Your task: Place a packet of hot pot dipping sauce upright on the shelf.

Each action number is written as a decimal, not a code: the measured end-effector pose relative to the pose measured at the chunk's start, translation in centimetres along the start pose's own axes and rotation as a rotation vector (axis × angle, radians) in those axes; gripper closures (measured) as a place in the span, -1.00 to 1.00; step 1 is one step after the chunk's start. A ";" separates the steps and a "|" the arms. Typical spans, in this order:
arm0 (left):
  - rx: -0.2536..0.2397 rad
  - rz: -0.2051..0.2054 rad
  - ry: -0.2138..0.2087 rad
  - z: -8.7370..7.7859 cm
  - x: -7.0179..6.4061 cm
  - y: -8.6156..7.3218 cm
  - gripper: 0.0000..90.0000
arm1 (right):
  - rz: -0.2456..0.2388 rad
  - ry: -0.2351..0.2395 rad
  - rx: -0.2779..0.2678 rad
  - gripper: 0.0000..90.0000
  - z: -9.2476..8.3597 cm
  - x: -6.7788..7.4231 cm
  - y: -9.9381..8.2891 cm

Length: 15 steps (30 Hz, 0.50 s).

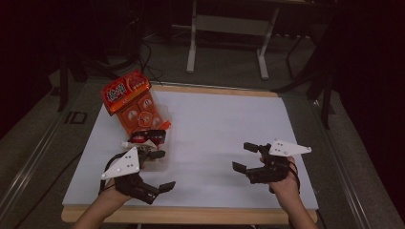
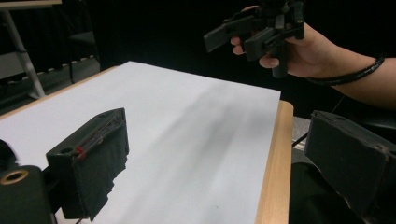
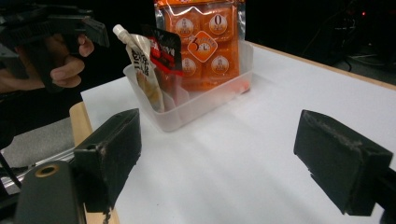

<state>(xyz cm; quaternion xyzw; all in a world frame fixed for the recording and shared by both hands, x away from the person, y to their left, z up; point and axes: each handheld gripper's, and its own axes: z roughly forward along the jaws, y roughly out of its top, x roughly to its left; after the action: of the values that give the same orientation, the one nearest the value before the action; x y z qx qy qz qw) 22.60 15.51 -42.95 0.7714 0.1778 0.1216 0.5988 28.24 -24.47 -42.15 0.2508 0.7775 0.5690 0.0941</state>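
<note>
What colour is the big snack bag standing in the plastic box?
Orange, with white round labels. The snack bag shows best in the right gripper view.

White mat (image 1: 215, 133) bare across middle and right, free passage between left gripper (image 1: 160, 169) and right gripper (image 1: 244, 157). Only obstacle: clear bin (image 3: 201, 100) at left, stuffed with upright orange packet (image 1: 133, 102), spouted pouch (image 3: 142, 65) and dark sachet (image 3: 166, 49). Gap behind bin probably tight; too dim to tell.
</note>
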 end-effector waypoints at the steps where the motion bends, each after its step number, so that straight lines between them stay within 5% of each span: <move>1: 0.005 -0.001 -0.004 0.2 -0.1 -0.2 -0.85 | 0.002 0.001 0.005 -0.67 0.0 0.0 -0.1; 15: 0.027 -0.004 -0.021 1.6 -1.0 -2.2 -0.85 | -0.001 -0.002 0.021 -0.67 0.6 0.0 -1.2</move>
<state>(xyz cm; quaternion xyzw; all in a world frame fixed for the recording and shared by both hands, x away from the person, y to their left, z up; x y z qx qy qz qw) 22.08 14.15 -45.47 0.7802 0.1744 0.1099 0.5906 28.14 -24.24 -43.49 0.2521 0.7834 0.5605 0.0923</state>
